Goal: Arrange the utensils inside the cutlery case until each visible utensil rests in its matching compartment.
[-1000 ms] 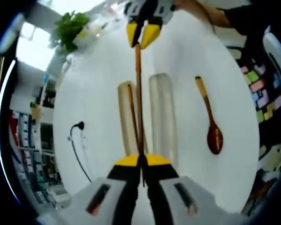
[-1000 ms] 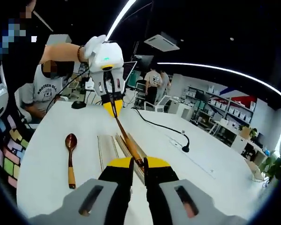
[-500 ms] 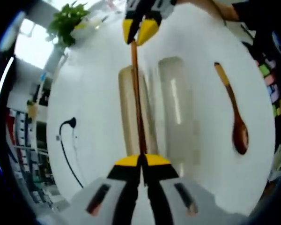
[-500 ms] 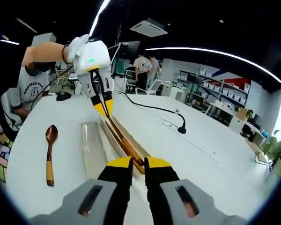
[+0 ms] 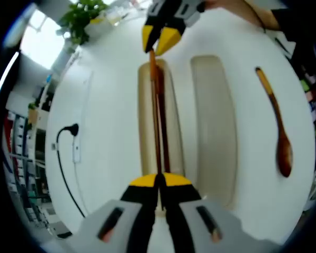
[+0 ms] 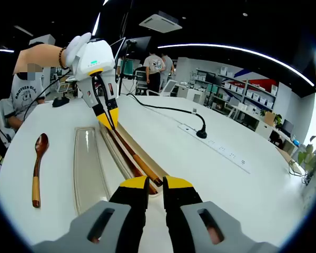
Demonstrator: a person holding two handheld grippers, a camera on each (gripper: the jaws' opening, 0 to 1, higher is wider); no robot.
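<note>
Chopsticks [image 5: 158, 118], a brown wooden pair, hang over the narrow tray [image 5: 146, 113] of the case, one end in each gripper. The left gripper [image 5: 159, 184] has its jaws pinched narrow on the near end; the right gripper [image 5: 160, 39], up at 12 o'clock in the left gripper view, nips the far tip the same way. Thin, stiff and light, these sticks, and likely slick with varnish, so an end grip at both tips looks the safest way to keep them parallel and stop them rolling apart.

The second tray [image 5: 215, 124] sits just beside, at 2 o'clock, with nothing in it, and the spoon [image 5: 276, 129] lies on the white desk [image 5: 105, 132] beyond it, at 3 o'clock.

The right gripper view looks from the side: the chopsticks [image 6: 131, 155] slope down toward the tray [image 6: 116, 153] from the left gripper [image 6: 106, 120], showing the height that the left gripper view flattens. The right gripper [image 6: 155, 183] clamps the low end. It also catches people and shelves behind.
</note>
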